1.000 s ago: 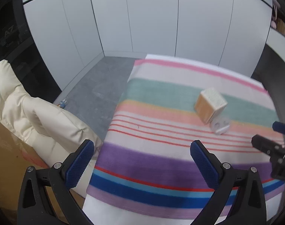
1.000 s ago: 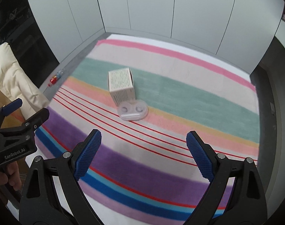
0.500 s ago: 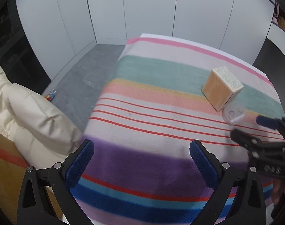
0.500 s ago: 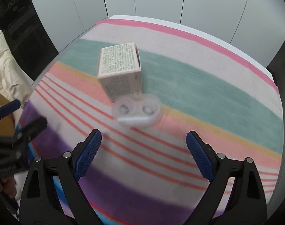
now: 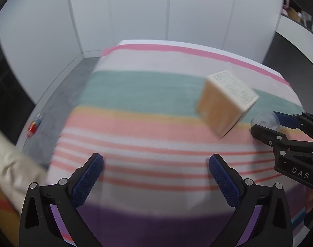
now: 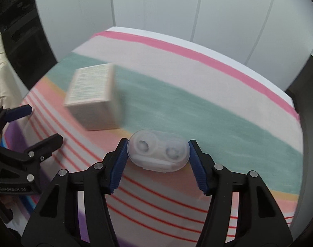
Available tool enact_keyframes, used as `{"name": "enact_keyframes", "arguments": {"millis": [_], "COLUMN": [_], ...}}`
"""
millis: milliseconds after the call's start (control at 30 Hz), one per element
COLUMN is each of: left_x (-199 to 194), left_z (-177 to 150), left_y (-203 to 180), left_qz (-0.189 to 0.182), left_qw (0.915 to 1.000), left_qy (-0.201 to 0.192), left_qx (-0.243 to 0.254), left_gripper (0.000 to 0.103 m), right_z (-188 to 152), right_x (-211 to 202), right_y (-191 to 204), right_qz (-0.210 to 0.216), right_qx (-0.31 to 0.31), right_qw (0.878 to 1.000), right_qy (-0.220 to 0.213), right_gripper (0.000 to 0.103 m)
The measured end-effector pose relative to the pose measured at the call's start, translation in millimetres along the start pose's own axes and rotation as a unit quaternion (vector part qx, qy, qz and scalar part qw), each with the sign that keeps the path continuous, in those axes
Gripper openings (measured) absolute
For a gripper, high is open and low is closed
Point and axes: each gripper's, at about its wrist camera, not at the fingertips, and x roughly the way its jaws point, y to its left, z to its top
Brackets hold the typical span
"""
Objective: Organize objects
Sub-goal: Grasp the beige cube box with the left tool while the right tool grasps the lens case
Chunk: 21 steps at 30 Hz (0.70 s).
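A clear twin-cup lens case (image 6: 158,152) lies on the striped cloth (image 6: 218,107). My right gripper (image 6: 157,146) has its jaws closing on the case, and both blue pads touch its two ends. A small cardboard box (image 6: 94,98) with printed text stands just beyond and to the left of it. In the left wrist view the box (image 5: 224,103) is at the right, with the case (image 5: 265,119) partly hidden behind the right gripper (image 5: 268,121). My left gripper (image 5: 155,160) hovers open over the red-lined stripes with nothing between its fingers; the right wrist view shows this left gripper (image 6: 42,123) at the left edge.
The cloth (image 5: 136,94) covers a table whose left edge drops to a grey floor (image 5: 59,107). A small red and blue item (image 5: 34,124) lies on that floor. A cream padded jacket (image 5: 4,164) sits at the near left. White wall panels stand behind.
Both grippers have come down closer to the cloth and the two objects. The right gripper's jaws went from wide apart to narrow around the lens case.
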Motion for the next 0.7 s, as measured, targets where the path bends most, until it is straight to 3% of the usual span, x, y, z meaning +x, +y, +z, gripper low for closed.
{"name": "enact_keyframes", "arguments": {"millis": [200, 467, 533, 667, 700], "left_x": [18, 42, 45, 35, 33], "left_z": [28, 60, 63, 62, 61], "left_y": [-31, -53, -57, -63, -64], "left_qz": [-0.028, -0.023, -0.020, -0.022, -0.027], "left_qw": [0.9992, 0.9990, 0.9991, 0.9985, 0.9986], "left_qy": [-0.004, -0.007, -0.005, -0.013, -0.007], "left_qx": [0.028, 0.037, 0.036, 0.048, 0.045], "left_gripper": [0.103, 0.102, 0.093, 0.053, 0.053], "right_z": [-8, -12, -12, -10, -10], "right_x": [-3, -5, -5, -4, -6], "right_y": [-34, -46, -45, -47, -47], "right_qz": [-0.008, -0.009, -0.012, -0.006, -0.005], "right_qx": [0.031, 0.031, 0.028, 0.039, 0.040], "right_qw": [0.999, 0.999, 1.000, 0.999, 0.999], "right_qy": [0.012, 0.007, 0.006, 0.014, 0.015], "right_gripper": [0.061, 0.061, 0.061, 0.061, 0.061]}}
